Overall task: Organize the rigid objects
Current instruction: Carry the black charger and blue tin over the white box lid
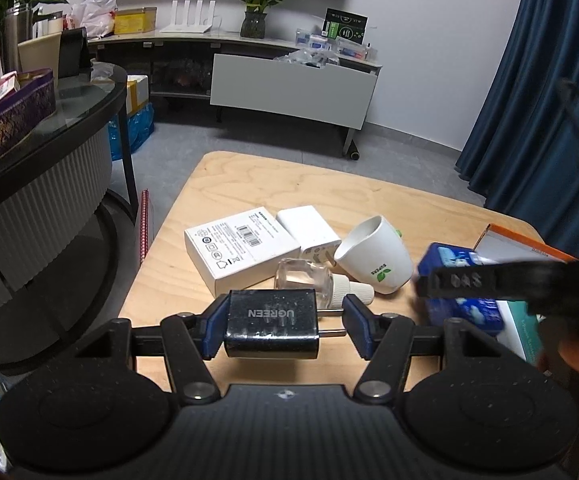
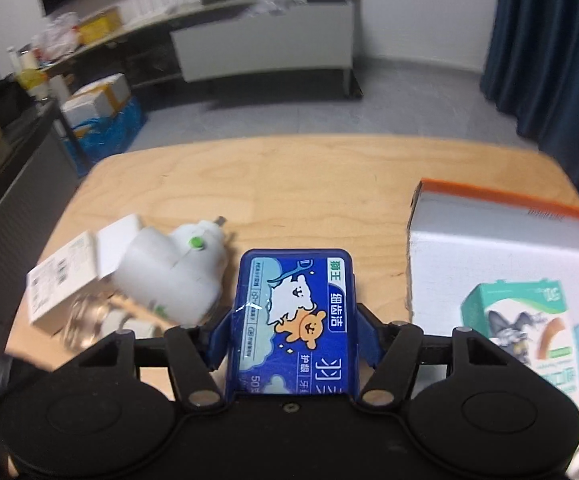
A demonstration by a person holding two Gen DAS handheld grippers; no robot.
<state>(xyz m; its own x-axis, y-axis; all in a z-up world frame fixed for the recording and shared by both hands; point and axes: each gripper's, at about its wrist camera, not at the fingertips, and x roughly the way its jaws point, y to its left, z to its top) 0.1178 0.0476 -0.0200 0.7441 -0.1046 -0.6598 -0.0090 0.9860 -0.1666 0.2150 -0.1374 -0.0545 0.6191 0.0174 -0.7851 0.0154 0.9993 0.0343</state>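
My left gripper (image 1: 281,320) is shut on a black UGREEN charger (image 1: 271,326), held just above the wooden table (image 1: 249,184) with its prongs against the right pad. Beyond it lie a clear glass bottle (image 1: 301,276) with a white cap, a flat white box (image 1: 237,252), a white plug adapter (image 1: 309,228) and a white mug (image 1: 373,256) on its side. My right gripper (image 2: 293,332) is shut on a blue floss case (image 2: 293,304), its pads against the case's two long sides. The mug (image 2: 169,276) lies left of the case.
An open white box with an orange rim (image 2: 489,248) stands at the right and holds a teal carton (image 2: 521,328). A round dark glass-topped table (image 1: 69,128) crowds the left, with a red notebook (image 1: 144,228) leaning beside it. Blue curtain (image 1: 529,100) hangs at the right.
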